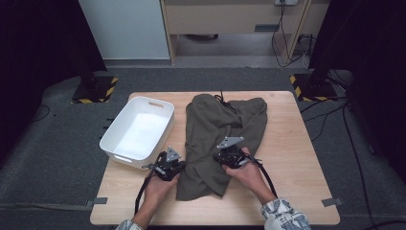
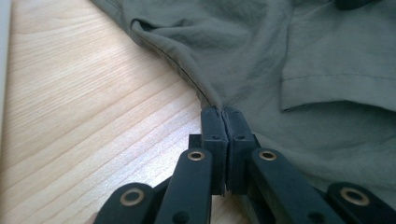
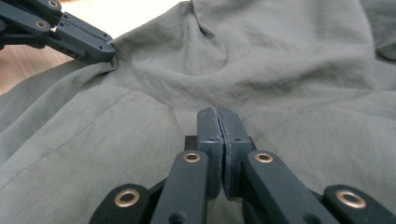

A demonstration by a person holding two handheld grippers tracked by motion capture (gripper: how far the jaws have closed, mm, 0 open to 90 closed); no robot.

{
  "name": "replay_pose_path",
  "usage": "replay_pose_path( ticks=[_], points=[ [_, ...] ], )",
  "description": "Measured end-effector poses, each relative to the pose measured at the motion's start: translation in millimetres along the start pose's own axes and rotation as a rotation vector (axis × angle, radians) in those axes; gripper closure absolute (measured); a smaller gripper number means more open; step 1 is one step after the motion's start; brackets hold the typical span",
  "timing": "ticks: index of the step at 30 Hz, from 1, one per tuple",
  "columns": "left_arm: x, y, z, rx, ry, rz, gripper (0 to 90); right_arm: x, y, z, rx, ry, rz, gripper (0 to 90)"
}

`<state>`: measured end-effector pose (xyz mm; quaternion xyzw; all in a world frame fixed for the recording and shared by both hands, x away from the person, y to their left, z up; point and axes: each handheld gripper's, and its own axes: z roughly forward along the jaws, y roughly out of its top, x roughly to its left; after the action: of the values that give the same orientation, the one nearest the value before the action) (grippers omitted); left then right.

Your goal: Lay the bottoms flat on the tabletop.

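An olive-green garment (image 1: 220,129) with a dark drawstring at its far end lies crumpled on the wooden table (image 1: 287,158). My left gripper (image 1: 181,166) is at the garment's left edge, shut, with the hem (image 2: 205,91) pinched between its tips (image 2: 223,112). My right gripper (image 1: 224,157) rests on the middle of the cloth, shut on a small fold of the garment (image 3: 280,70) at its tips (image 3: 218,112). In the right gripper view the left gripper (image 3: 109,50) shows at the upper left, biting the cloth's edge.
A white plastic bin (image 1: 111,133) stands at the table's left, close beside the left gripper. Bare wood (image 2: 93,116) lies left of the garment. Black stands with hazard-striped bases (image 1: 95,88) sit on the floor beyond the table.
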<state>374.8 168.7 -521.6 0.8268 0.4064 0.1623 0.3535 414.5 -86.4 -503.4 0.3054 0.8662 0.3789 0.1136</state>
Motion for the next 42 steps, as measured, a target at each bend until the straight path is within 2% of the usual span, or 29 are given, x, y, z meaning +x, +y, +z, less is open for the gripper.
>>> replay_pose_path(
  ticks=[3,7,17,25,33,35,37,40,42],
  points=[
    [1.8,-0.1,-2.1,-0.005,0.001,-0.014,88.6,-1.1,-2.2,-11.6,-0.015,0.002,-0.011,89.4],
    [5.8,-0.5,-4.2,-0.006,0.009,-0.027,88.6,-7.9,-9.8,-36.1,-0.06,-0.012,-0.007,89.4],
    [9.8,0.6,-10.1,-0.013,0.057,-0.028,88.6,-40.8,-55.3,-87.7,-0.13,-0.067,0.08,89.3],
    [13.2,-0.7,-9.2,0.008,0.084,-0.032,88.5,-63.5,-89.6,-115.0,-0.133,-0.123,0.14,89.6],
    [16.1,-1.2,-10.1,0.008,0.119,-0.027,88.5,-76.3,-109.0,-121.9,-0.083,-0.198,0.157,89.7],
    [15.6,-2.1,-10.4,0.01,0.127,-0.017,87.7,-78.6,-112.3,-120.4,-0.071,-0.199,0.173,89.2],
    [12.9,-1.7,-11.1,-0.001,0.11,-0.02,84.9,-79.0,-113.7,-119.9,-0.071,-0.194,0.176,86.2],
    [8.7,0.4,-12.8,-0.021,0.11,-0.009,77.7,-76.2,-110.8,-121.5,-0.107,-0.203,0.189,70.4],
    [7.1,1.1,-13.1,-0.026,0.124,-0.006,71.3,-74.5,-107.6,-123.0,-0.134,-0.209,0.193,60.2]
  ],
)
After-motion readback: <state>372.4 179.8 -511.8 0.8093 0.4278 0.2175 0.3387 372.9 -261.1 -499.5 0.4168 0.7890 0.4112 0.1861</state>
